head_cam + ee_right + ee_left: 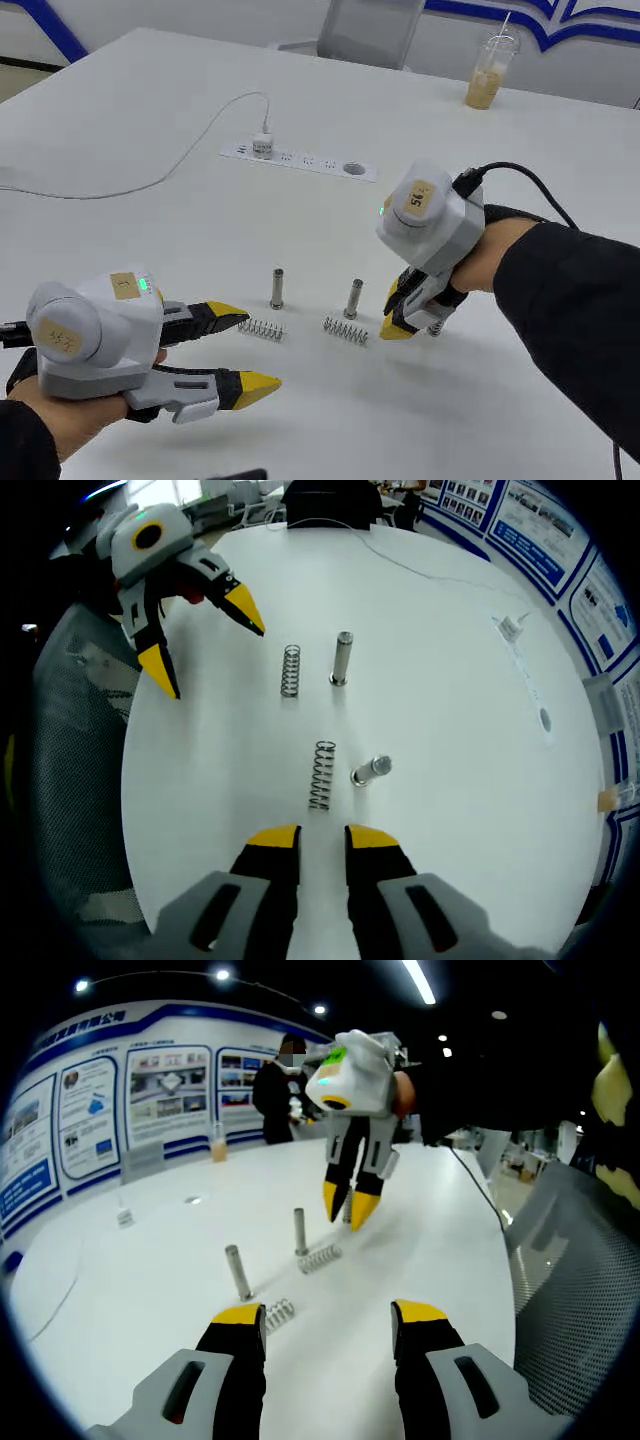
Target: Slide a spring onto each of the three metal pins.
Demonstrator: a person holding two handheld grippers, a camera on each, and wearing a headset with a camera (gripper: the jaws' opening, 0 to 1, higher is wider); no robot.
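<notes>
The left gripper (240, 348) hovers low over the surface (150, 150), its fingers spread wide and empty. Near its tips the left spring (262, 329) lies by the left pin (277, 288), which stands upright. The right spring (345, 330) lies by the right pin (353, 298). The right gripper (392, 312) points down, fingers slightly parted, gripping nothing.
</notes>
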